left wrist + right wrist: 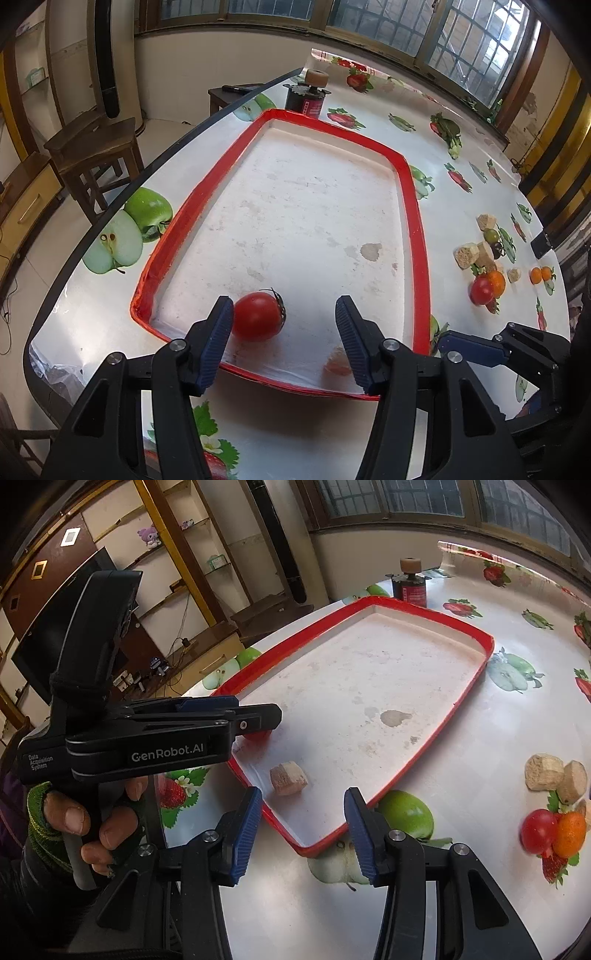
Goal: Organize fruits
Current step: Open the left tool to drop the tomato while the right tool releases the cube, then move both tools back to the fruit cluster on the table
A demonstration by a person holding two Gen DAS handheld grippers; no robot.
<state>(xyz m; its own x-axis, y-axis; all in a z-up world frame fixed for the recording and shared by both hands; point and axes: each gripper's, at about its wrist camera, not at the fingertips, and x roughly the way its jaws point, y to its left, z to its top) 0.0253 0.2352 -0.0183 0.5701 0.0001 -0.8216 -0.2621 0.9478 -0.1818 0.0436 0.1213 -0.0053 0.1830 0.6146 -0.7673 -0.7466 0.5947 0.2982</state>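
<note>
While both tongs hung over the near end of the tray, these points were noted.

Left tongs (284, 314): jaws stood apart, gripping nothing; the tomato (258, 315) lay between them on the tray floor, beside the left pad, and whether the two touched could not be told.

Right tongs (303, 818): jaws stood apart over the tray's near corner, empty; the pale chunk (288, 777) lay just beyond them, inside the tray.

Tray (415, 229): a white floor with a red rim was seen on the worktop (480, 162); its near edge was partly hidden by the left tongs.

Hidden parts: in the right wrist view the tomato was almost wholly covered by the left tongs' body, only a red sliver showing; in the left wrist view the pale chunk was blurred and half concealed behind the right pad.

Remaining pile: a second tomato (537, 830), an orange fruit (570, 832) and beige chunks (545, 771) were seen well apart from the tray; the pile was cut off at the right wrist view's edge.

Hand (85, 823): fingers were seen wrapped round the left tongs' handle.

Dark canister (304, 99): stood beyond the tray's far end; its label could not be read.
</note>
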